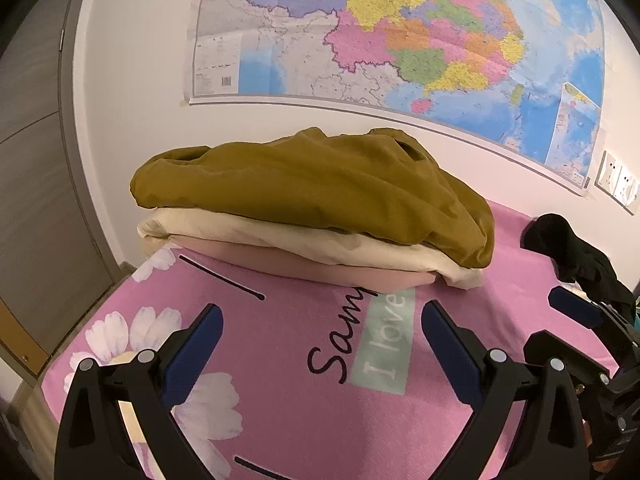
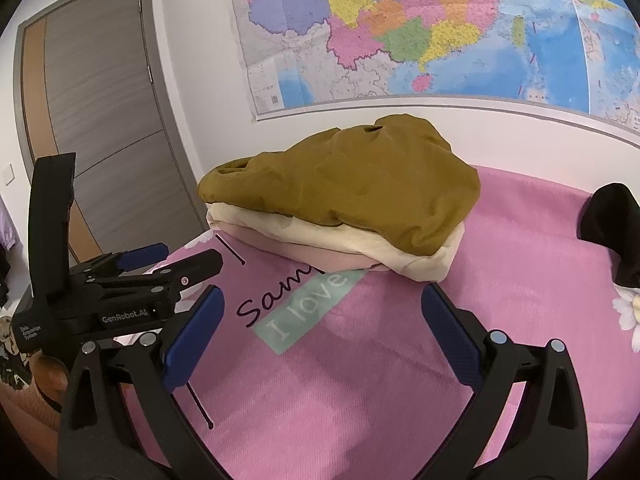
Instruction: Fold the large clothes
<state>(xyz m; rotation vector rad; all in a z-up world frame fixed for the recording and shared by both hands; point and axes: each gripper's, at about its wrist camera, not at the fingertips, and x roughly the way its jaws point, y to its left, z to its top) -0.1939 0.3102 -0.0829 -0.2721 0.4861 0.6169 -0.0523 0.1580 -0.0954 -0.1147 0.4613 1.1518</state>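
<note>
Both claws, left claw (image 1: 322, 316) and right claw (image 2: 322, 300), gape empty over the pink bedsheet (image 1: 304, 360) below a wall map (image 1: 400, 32).

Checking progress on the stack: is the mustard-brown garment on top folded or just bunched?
Folded, loosely. The mustard-brown cloth garment lies as a compact, wrinkled bundle atop the cream folded garment and pink folded garment.

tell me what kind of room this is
Most likely a bedroom at home: a pink flowered bedsheet with a stack of folded clothes on it, a large wall map above, and a door to the left.
</note>
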